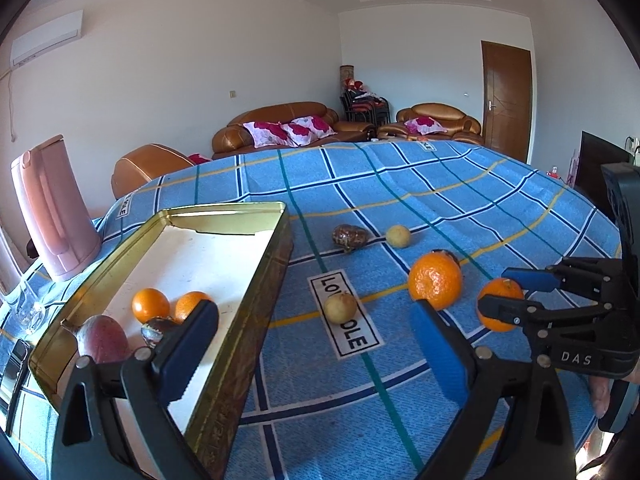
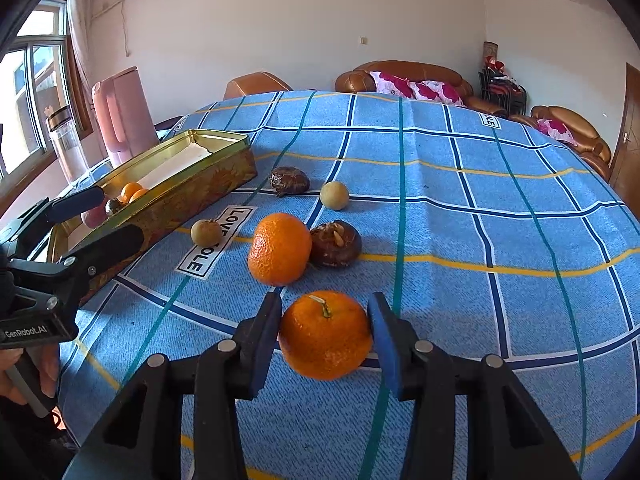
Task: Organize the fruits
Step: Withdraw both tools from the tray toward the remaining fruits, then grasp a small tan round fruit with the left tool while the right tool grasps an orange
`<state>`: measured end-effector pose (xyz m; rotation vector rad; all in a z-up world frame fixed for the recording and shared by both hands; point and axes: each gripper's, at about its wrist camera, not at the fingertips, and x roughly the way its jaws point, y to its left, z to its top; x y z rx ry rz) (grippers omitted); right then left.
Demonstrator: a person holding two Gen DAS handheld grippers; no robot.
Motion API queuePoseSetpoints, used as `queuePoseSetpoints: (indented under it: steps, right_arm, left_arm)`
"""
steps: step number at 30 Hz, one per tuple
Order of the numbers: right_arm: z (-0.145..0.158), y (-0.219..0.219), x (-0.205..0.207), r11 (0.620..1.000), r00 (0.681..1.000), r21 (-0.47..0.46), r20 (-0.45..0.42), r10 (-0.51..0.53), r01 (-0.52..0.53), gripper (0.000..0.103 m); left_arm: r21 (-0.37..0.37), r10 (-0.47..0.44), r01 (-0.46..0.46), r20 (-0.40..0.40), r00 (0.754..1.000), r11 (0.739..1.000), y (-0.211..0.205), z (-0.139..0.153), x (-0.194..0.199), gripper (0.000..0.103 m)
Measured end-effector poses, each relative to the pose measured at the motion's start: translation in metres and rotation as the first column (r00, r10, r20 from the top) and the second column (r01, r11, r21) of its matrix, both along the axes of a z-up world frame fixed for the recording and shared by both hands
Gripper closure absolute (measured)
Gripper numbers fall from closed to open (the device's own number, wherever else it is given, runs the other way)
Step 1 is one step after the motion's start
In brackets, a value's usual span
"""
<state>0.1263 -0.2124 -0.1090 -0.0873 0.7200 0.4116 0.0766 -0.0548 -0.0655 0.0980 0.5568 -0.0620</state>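
Note:
My right gripper (image 2: 325,322) is shut on a stemmed orange (image 2: 325,336) that rests on the blue checked cloth; both blue pads press its sides. In the left wrist view the same orange (image 1: 500,308) sits in the right gripper (image 1: 501,290). My left gripper (image 1: 316,320) stands open and wide with nothing between its fingers, straddling the right wall of a gold tin (image 1: 280,248). The tin holds two small oranges (image 1: 151,305), a reddish fruit (image 1: 102,338) and a dark chestnut-like piece. Loose on the cloth lie a bigger orange (image 2: 279,249), two brown bulbs (image 2: 335,245) and two pale round fruits (image 2: 334,196).
A pink kettle (image 1: 52,208) stands behind the tin at the table's left edge, with a glass bottle (image 2: 66,144) and drinking glasses (image 1: 30,312) beside it. A hand (image 2: 24,376) holds the left gripper's handle. Sofas stand beyond the table.

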Motion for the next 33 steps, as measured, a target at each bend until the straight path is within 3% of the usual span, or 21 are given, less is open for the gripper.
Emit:
queuePoseSetpoints:
  steps: [4,12,17,21,23,33]
  right_arm:
    - [0.001,-0.002,0.0,1.0,1.0,0.017,0.008,-0.011,0.011,0.058]
    - [0.02,-0.009,0.005,0.997,0.995,0.035,0.071,-0.071,0.069,0.058]
    - [0.025,-0.012,0.014,0.993,0.987,0.021,0.108,-0.12,0.118,0.058]
    - [0.023,-0.015,0.02,0.99,0.984,0.031,0.104,-0.142,0.14,0.058]
    - [0.024,-0.016,0.02,0.989,0.983,0.037,0.112,-0.145,0.142,0.058]
    - [0.021,-0.016,0.029,0.989,0.986,0.036,0.087,-0.145,0.143,0.058]
  left_arm:
    - [-0.001,-0.013,0.013,-0.008,1.0,1.0,-0.003,-0.001,0.002,0.007]
    - [-0.012,-0.048,0.047,-0.067,0.997,0.999,-0.01,-0.007,0.017,0.023]
    - [-0.007,-0.078,0.077,-0.128,0.989,0.997,-0.018,-0.014,0.029,0.042]
    - [-0.016,-0.089,0.088,-0.168,0.982,0.996,-0.02,-0.019,0.039,0.048]
    - [-0.027,-0.098,0.094,-0.197,0.976,0.995,-0.02,-0.022,0.045,0.055]
    - [-0.075,-0.119,0.102,-0.285,0.951,0.992,-0.021,-0.034,0.064,0.061]
